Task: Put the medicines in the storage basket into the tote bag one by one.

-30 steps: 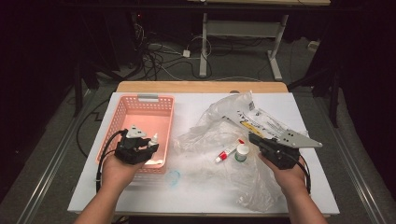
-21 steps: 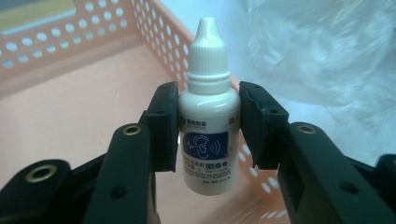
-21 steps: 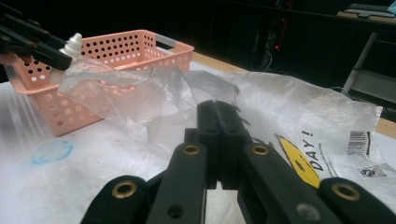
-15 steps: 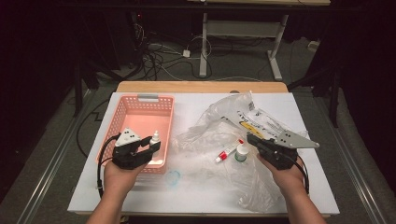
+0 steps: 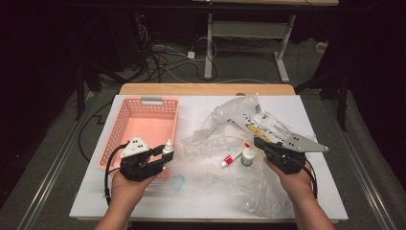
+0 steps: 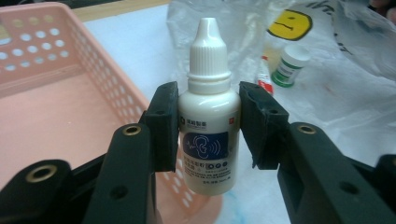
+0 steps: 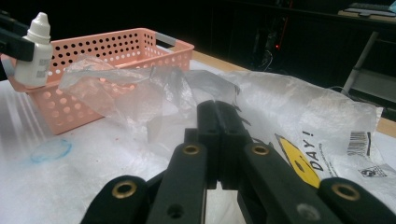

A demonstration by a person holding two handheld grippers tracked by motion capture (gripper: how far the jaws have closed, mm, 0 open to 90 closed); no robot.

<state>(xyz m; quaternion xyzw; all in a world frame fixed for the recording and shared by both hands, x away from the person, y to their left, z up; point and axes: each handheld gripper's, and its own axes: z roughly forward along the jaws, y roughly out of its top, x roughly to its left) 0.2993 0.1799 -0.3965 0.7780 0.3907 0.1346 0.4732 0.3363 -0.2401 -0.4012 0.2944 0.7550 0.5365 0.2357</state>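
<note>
L gripper [image 5: 160, 160] clamps dropper bottle [image 6: 208, 107] upright, lower left of frame, at pink basket [image 5: 125, 122] near corner. R gripper [image 5: 262, 143] shut, pinching plastic bag [image 5: 225, 120]. Step: carrying to basket. Next, likely: move over basket, release.

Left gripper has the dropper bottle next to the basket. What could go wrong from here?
1. The left gripper clamps the dropper bottle on its smooth round body with the bottom hanging free; it might slip or tilt.
2. The bottle sits by the pink basket near its wall; a low move could clip the rim.
3. The right gripper is shut on the plastic bag; a tug might roll the small jar and tube.
</note>
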